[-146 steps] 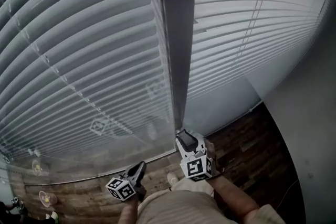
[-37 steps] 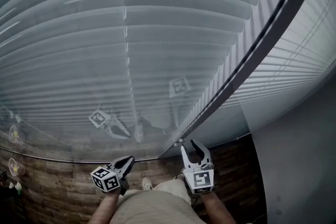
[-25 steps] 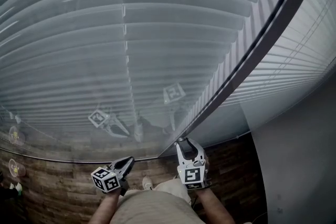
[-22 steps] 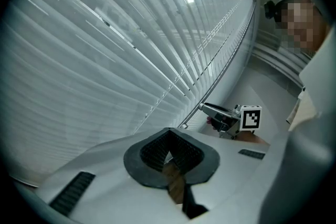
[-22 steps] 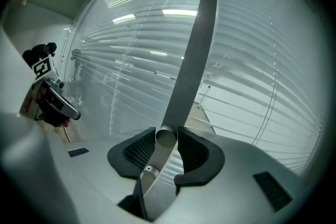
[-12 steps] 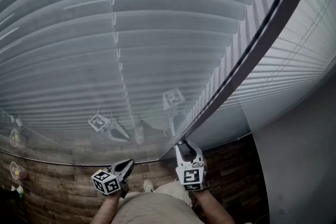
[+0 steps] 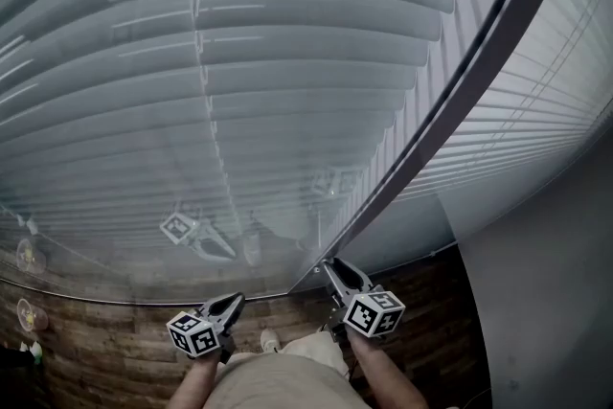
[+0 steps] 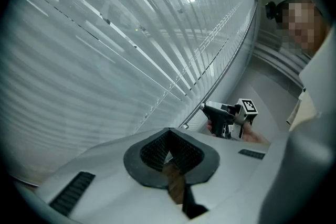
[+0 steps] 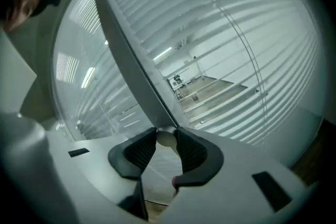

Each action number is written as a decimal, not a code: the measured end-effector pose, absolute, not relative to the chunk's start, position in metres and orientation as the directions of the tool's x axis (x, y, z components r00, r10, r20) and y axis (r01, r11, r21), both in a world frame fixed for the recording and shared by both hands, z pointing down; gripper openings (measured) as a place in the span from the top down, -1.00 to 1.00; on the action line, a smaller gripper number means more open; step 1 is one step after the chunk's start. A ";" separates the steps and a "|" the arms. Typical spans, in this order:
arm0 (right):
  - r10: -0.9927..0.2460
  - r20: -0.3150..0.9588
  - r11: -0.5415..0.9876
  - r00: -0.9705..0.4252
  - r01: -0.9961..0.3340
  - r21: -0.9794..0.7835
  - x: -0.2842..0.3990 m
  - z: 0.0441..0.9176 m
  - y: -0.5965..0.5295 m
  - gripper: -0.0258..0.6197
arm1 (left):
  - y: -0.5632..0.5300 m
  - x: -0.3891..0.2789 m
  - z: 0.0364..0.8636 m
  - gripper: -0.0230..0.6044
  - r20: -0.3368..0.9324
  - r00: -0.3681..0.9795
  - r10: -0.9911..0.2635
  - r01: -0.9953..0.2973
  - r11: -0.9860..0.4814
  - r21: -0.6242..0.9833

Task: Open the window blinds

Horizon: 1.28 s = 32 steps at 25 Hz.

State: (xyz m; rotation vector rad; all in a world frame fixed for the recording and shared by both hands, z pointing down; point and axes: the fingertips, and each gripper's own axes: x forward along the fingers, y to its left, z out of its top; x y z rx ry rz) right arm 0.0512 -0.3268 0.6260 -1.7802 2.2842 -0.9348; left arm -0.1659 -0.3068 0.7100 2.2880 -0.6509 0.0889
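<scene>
While right gripper (image 9: 167,140) pinches knob (image 9: 165,136) at near foot of mullion (image 7: 460,91), jaws just closing on it, blinds (image 7: 287,62) hang far side, spreading left. Judgement: keep pads square on knob, roll wrist steadily, no pulling. Left gripper (image 7: 231,304) clenched, empty.

From my head view the blinds (image 7: 239,91) spread from 9 to 1 o'clock, behind the glass (image 7: 115,206). The frame post (image 7: 460,101) ran from 6 up to 2 o'clock. At its foot the knob (image 9: 166,138) sat between the jaws of the right gripper (image 7: 335,269), which had just been closing. The left gripper (image 7: 234,301) lay apart at 7 o'clock, above the floor (image 7: 86,350).
</scene>
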 end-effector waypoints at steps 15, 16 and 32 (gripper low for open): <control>-0.923 0.112 0.207 -0.369 -0.720 -0.663 0.053 0.603 -0.324 0.19 | -0.298 -0.164 0.698 0.89 0.255 0.871 -0.420 -0.476 -0.594 0.649; -0.930 0.161 0.209 -0.330 -0.836 -0.508 0.052 0.604 -0.322 0.18 | -0.298 -0.165 0.700 0.89 0.256 0.870 -0.422 -0.478 -0.593 0.648; -0.958 0.261 0.199 -0.121 -0.934 0.297 0.032 0.607 -0.322 0.50 | -0.297 -0.162 0.705 0.89 0.261 0.873 -0.411 -0.475 -0.599 0.644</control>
